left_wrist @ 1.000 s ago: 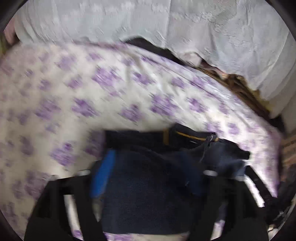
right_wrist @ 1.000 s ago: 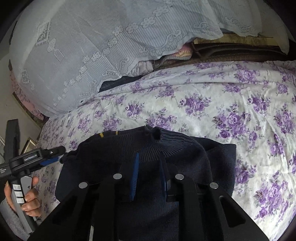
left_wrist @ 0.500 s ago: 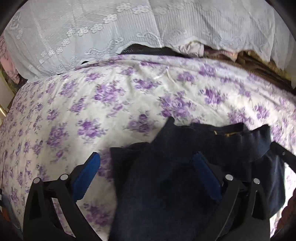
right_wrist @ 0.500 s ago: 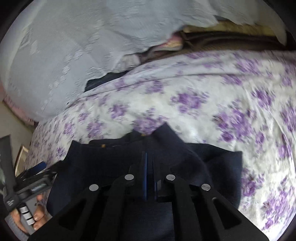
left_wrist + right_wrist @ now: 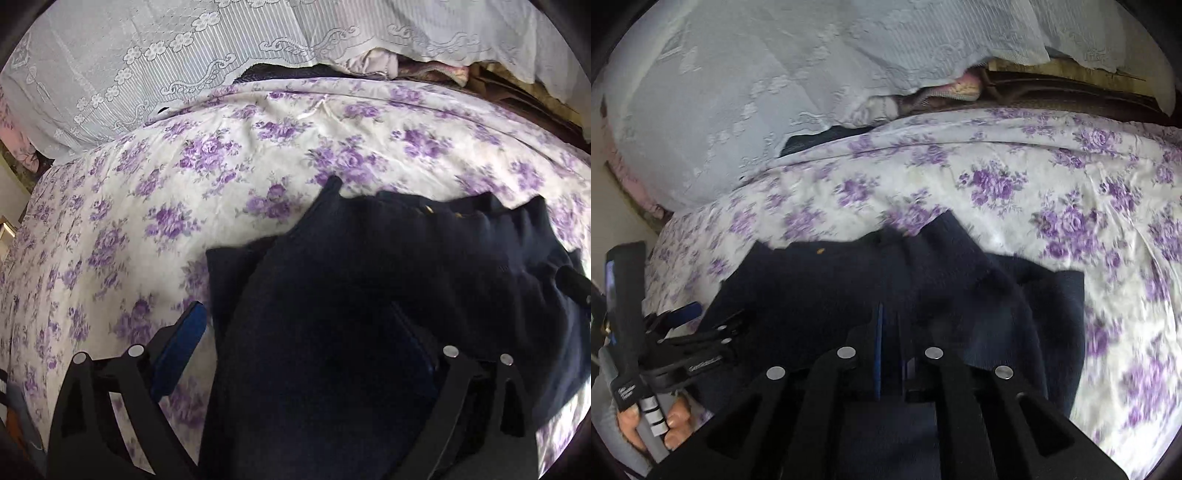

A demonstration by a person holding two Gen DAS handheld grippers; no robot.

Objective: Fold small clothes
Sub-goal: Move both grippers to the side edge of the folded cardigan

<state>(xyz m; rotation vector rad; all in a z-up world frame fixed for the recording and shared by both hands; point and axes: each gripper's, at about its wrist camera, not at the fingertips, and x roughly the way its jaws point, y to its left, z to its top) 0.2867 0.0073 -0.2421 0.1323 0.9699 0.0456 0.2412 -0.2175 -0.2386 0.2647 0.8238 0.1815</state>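
A dark navy knitted garment (image 5: 351, 295) lies partly folded on the purple-flowered bed sheet (image 5: 184, 192). My left gripper (image 5: 295, 317) is open just above it. Its left blue pad (image 5: 181, 343) hangs over bare sheet, and the right pad sits against the cloth without pinching it. In the right wrist view the same garment (image 5: 820, 291) fills the lower middle. My right gripper (image 5: 888, 317) is shut on a fold of it, its blue pads nearly touching, and a corner of cloth peaks up behind. The left gripper (image 5: 709, 321) shows at that view's left edge, held by a hand (image 5: 653, 421).
A white lace cover (image 5: 166, 55) drapes over a heap at the back of the bed, with folded fabrics (image 5: 960, 88) showing under its edge. The sheet (image 5: 1052, 192) stretches flat beyond and to the right of the garment. The bed's edge drops off at far left.
My right gripper's jaws have come together on the fold of the garment. The left gripper has let go of the garment's edge, spread its fingers and sunk toward the bed.
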